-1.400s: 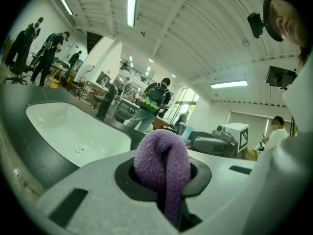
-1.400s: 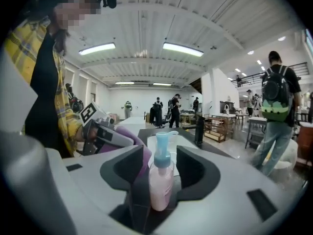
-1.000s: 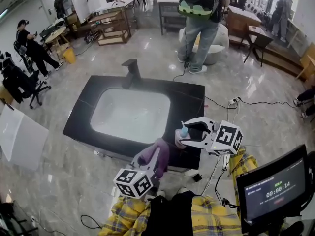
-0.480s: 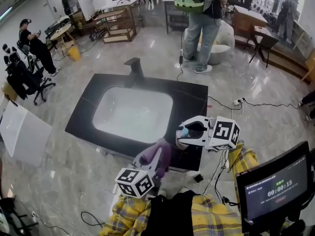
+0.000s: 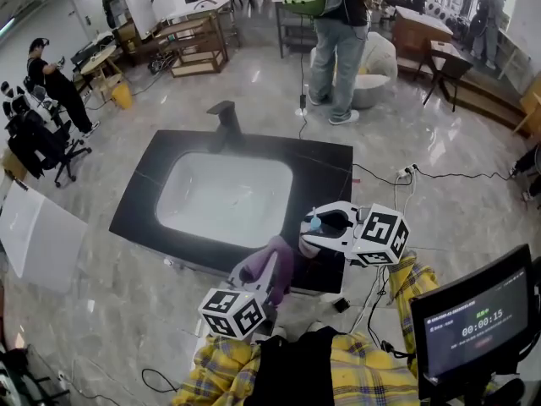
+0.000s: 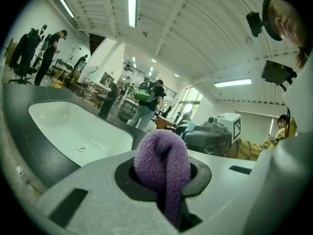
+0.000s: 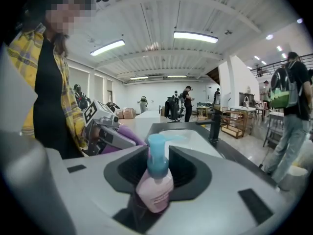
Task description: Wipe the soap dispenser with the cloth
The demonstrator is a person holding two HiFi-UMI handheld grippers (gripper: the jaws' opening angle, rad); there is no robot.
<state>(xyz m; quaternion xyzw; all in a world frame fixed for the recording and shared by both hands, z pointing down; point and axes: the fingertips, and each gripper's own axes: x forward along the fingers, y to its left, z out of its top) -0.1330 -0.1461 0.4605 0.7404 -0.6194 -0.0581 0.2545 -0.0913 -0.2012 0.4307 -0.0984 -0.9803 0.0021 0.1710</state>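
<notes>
Soap dispenser [image 7: 155,180] in the right gripper [image 5: 325,227], cloth [image 6: 164,163] in the left gripper [image 5: 265,271], over the near right corner of the black counter [image 5: 325,163].

The pink bottle with its blue pump leans a little between the right jaws, which have just been closing and now press on its body. Just beside it, to its left in the head view, the purple cloth is folded into a hump and pinched tight between the left jaws, one end hanging down through the gap. Cloth and bottle are near each other but not touching. Beyond both lies the white basin [image 5: 224,197] set in the counter, with a dark faucet [image 5: 224,117] at its far edge. A monitor [image 5: 473,324] stands at the person's right, and other people stand on the glossy floor [image 5: 406,142] farther off.
</notes>
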